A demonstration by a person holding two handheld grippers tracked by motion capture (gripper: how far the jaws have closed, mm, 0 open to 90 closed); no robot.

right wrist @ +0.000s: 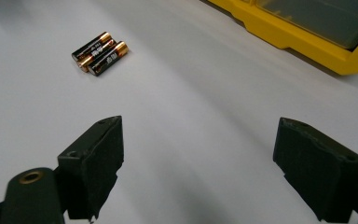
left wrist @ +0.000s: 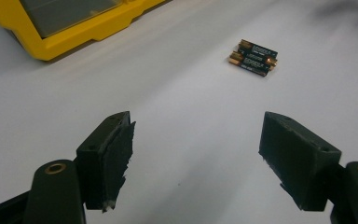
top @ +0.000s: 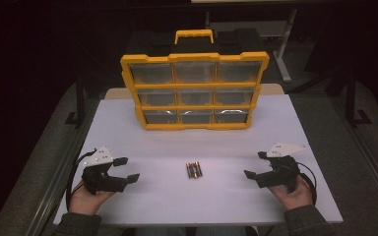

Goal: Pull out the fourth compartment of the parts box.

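Three small batteries (top: 194,170) lie side by side in the middle of the white table (top: 157,196); they also show in the left gripper view (left wrist: 253,58) and the right gripper view (right wrist: 100,53). A yellow drawer organiser (top: 195,91) with clear drawers and a handle stands upright at the back. My left gripper (top: 127,169) rests open at the table's left, held by a hand, with nothing between its jaws (left wrist: 198,158). My right gripper (top: 256,164) rests open at the right, also empty (right wrist: 198,163). Both point inward toward the batteries, well apart from them.
The organiser's yellow base (left wrist: 88,32) edges the far side in the left gripper view and shows in the right gripper view (right wrist: 307,42). Dark floor and table legs (top: 285,54) surround the table. Bare white surface lies between grippers and batteries.
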